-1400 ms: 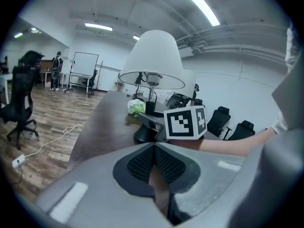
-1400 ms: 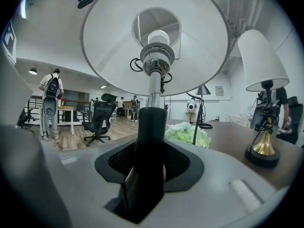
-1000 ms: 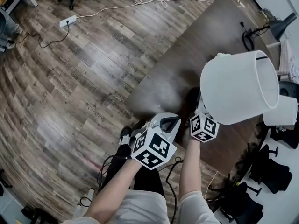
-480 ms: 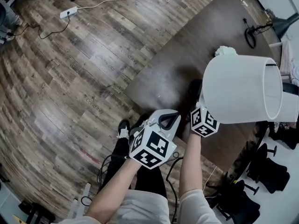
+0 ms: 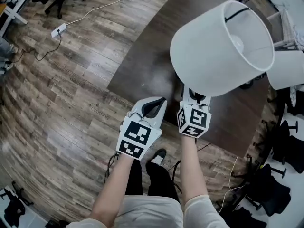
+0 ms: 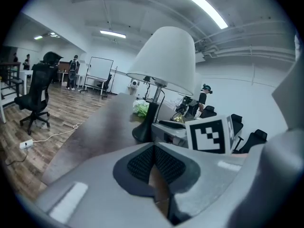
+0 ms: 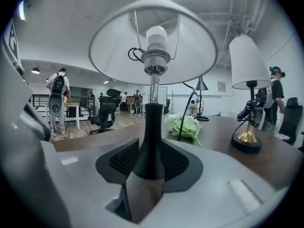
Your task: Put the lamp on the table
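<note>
The lamp (image 5: 213,46) is held over the dark table (image 5: 142,65), towards its near edge, with the white shade uppermost and its open top turned towards the head camera. The lamp's black stem (image 7: 151,127) is clamped between the pads (image 7: 124,158) of the right gripper (image 5: 194,96). The jaws have just been drawn closer, and the stem is pressed from both sides. Whether the lamp's foot (image 6: 142,133) is touching the table cannot be told.

The left gripper (image 5: 156,104) is held just left of the right one, above the table's near edge. Its jaws are brought together, and nothing is gripped between them.

A bunch of green and white leaves (image 7: 185,125) is seen on the table beyond the stem. A second lamp (image 7: 247,65) with a gold foot is stood farther right. A power strip (image 5: 58,30) is seen on the wooden floor, far to the left.
</note>
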Demonstrator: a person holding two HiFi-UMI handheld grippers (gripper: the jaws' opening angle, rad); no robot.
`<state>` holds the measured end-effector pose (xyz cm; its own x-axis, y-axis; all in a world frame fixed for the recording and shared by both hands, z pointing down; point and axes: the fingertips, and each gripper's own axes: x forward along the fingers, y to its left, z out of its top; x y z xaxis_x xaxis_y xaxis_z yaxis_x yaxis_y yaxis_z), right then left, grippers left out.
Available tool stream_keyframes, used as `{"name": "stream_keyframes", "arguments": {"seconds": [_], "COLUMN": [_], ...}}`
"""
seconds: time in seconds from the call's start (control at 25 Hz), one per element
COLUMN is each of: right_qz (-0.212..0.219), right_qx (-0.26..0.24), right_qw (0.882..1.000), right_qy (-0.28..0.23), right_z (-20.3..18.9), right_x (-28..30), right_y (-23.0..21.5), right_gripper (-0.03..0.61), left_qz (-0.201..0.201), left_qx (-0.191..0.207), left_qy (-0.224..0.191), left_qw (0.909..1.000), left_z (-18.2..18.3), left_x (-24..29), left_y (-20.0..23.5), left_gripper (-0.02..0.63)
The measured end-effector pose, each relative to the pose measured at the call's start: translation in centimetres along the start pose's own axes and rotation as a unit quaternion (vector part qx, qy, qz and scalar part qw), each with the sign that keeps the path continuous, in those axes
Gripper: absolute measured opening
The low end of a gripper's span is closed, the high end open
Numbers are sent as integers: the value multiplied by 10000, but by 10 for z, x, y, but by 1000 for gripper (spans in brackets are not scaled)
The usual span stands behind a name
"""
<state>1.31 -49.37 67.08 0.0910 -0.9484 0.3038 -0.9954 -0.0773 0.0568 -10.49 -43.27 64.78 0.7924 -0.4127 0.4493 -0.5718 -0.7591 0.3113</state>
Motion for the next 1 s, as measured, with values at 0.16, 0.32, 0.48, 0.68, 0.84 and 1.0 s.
{"name": "stream_keyframes", "arguments": {"seconds": [0.16, 0.32, 0.48, 0.68, 0.84, 1.0], "right_qz": [287, 410, 437, 534, 587, 652], "right_qx": [88, 352, 573, 739, 675, 618], "right_qw": [9994, 9983, 9968, 9949, 9954, 9958], "right_qy": [158, 228, 354, 437, 351, 183], "right_z": [-14, -9, 10, 38, 53, 68], "right_x": [-43, -90, -126, -186, -219, -237], "right_y": [10, 2, -15, -22, -46, -58], "right_gripper": [166, 162, 136, 109, 90, 24], "left_qz": [-65, 117, 22, 232, 509, 600], "left_qx": [337, 651, 1343, 1614, 1350, 844], "left_qy": [28, 161, 453, 747, 506, 77], "left_qw": [9994, 9977, 9899, 9838, 9882, 9946], "left_z": [2, 17, 38, 40, 53, 72], "left_x": [-3, -11, -21, -58, -72, -87], "left_y": [-16, -35, -74, -126, -165, -187], "left_gripper": [0, 0, 0, 0, 0, 0]}}
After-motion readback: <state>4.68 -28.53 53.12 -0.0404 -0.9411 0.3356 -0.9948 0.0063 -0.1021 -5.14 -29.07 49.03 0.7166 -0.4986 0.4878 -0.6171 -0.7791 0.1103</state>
